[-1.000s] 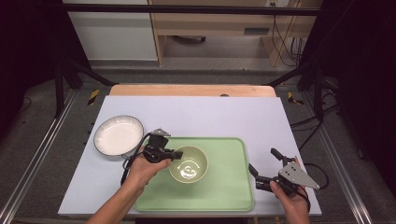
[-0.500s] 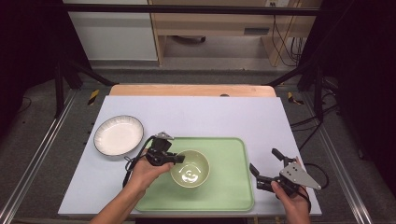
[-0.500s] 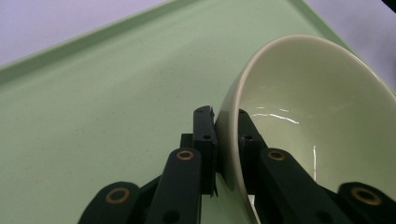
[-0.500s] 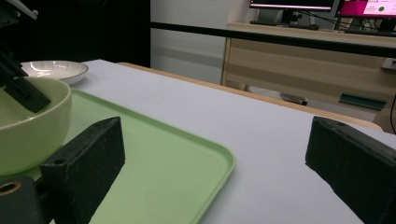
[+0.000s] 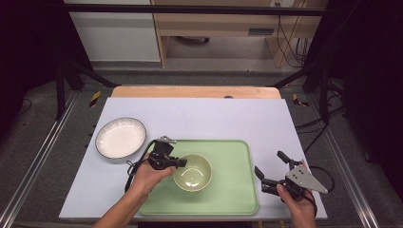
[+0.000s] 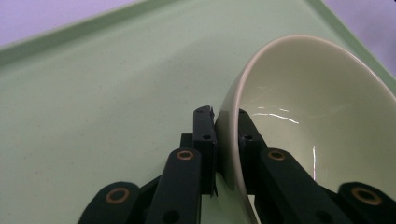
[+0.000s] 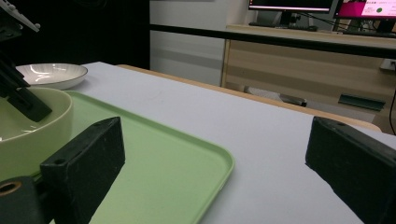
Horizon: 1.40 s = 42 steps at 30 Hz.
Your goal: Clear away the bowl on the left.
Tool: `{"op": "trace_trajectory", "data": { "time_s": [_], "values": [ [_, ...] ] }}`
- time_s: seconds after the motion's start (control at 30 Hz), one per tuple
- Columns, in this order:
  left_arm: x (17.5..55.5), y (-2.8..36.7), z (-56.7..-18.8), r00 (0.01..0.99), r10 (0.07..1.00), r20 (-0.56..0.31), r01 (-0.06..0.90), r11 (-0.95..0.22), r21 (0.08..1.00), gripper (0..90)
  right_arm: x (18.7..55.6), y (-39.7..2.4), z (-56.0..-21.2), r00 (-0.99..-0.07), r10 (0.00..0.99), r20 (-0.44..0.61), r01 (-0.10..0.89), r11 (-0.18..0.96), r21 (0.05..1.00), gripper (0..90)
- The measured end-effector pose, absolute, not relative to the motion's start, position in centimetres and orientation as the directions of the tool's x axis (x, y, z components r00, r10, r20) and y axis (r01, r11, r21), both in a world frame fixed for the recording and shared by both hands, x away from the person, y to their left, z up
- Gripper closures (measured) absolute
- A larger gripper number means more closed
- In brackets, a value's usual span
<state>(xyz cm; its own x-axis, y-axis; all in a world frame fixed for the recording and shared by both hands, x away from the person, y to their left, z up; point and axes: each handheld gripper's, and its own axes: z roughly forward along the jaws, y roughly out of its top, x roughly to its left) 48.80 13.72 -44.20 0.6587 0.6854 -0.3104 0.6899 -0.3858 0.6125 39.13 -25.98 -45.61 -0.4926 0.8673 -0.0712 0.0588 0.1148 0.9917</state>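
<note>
A pale green bowl (image 5: 192,172) rests on the green tray (image 5: 233,156), left of its middle. My left gripper (image 5: 179,163) is shut on the bowl's left rim. In the left gripper view one jaw lies outside the bowl (image 6: 299,107) and the other inside, pinching the wall. My right gripper (image 5: 270,170) stands open by the tray's right edge with nothing between its jaws. In the right gripper view its wide-set fingers (image 7: 88,154) frame the tray's corner (image 7: 205,158), with the bowl (image 7: 28,135) at the far left.
A white plate (image 5: 120,137) with a dark rim lies on the white table (image 5: 204,114) left of the tray; the same plate (image 7: 51,74) sits far off in the right gripper view. Cables trail from both grippers. A wooden shelf unit stands behind the table.
The left hand has slid the bowl slightly towards the near side of the tray. The right gripper has stayed still.
</note>
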Motion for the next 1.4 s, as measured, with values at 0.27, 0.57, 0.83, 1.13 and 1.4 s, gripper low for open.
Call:
{"op": "trace_trajectory", "data": {
  "time_s": [0.27, 0.57, 0.83, 1.13, 1.4],
  "values": [
    [49.03, 13.9, -44.49, 0.651, 0.689, -0.318, 0.7, -0.383, 0.604, 82.8, 39.11, -26.0, -45.65, -0.489, 0.87, -0.058, 0.061, 0.101, 0.993, 4.8],
    [49.25, 13.9, -44.72, 0.663, 0.681, -0.31, 0.691, -0.398, 0.603, 83.2, 39.11, -25.94, -45.75, -0.493, 0.868, -0.057, 0.068, 0.104, 0.992, 4.7],
    [49.12, 13.69, -44.64, 0.678, 0.68, -0.278, 0.672, -0.422, 0.608, 83.3, 39.04, -26.13, -45.55, -0.489, 0.87, -0.06, 0.058, 0.101, 0.993, 4.7],
    [49.2, 13.74, -44.69, 0.678, 0.678, -0.284, 0.675, -0.42, 0.607, 83.2, 39.14, -26.09, -45.62, -0.491, 0.869, -0.058, 0.063, 0.101, 0.993, 4.7],
    [49.0, 13.63, -44.64, 0.692, 0.677, -0.252, 0.654, -0.441, 0.614, 83.3, 39.17, -26.03, -45.62, -0.493, 0.868, -0.061, 0.061, 0.104, 0.993, 4.7]
  ]
}}
